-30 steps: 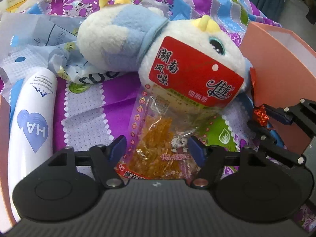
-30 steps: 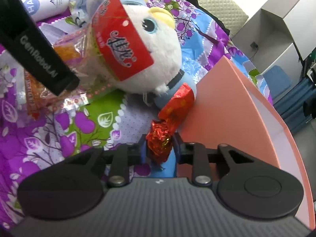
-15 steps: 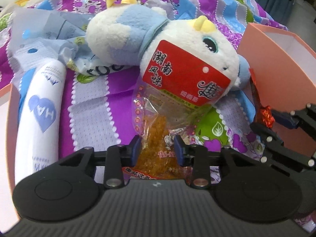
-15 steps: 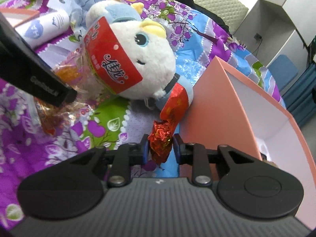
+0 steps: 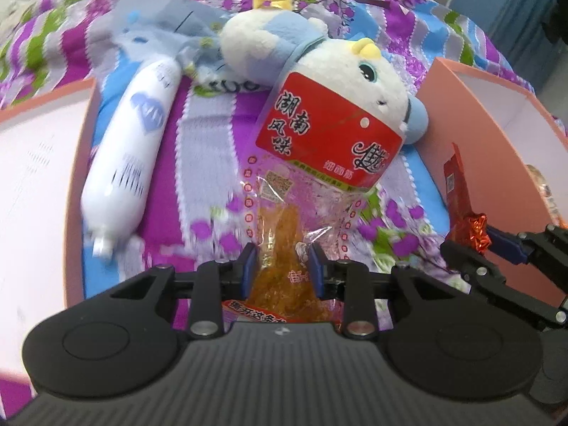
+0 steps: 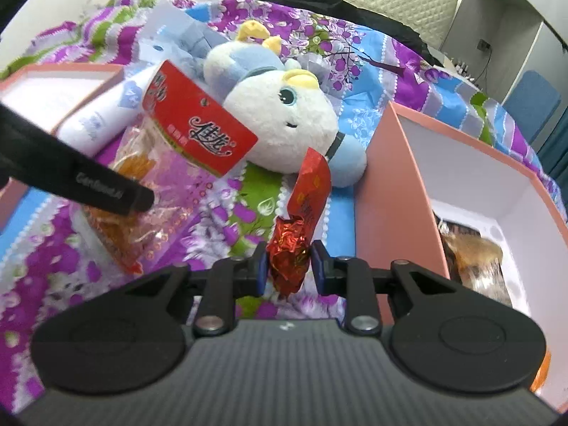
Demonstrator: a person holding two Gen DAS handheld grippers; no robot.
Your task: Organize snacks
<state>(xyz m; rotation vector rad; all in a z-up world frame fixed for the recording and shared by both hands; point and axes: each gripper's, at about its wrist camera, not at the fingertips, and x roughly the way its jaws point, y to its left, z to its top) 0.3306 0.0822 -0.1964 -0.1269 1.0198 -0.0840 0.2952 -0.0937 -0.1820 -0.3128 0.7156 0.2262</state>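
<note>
Holding two snacks at once, you are carrying each above the flowered bedspread (image 5: 209,131). Your left gripper (image 5: 283,266) has just been closing and is now pinching the lower end of the clear snack bag (image 5: 284,227), whose red header is lying against the plush toy (image 5: 340,81). That bag is looking light, crinkly and slippery, so you are gripping film, not contents; it may sag. Your right gripper (image 6: 288,266) is clamping narrowly on the red foil snack (image 6: 291,248), soft and crushable, right beside the near wall of the pink box (image 6: 401,191).
</note>
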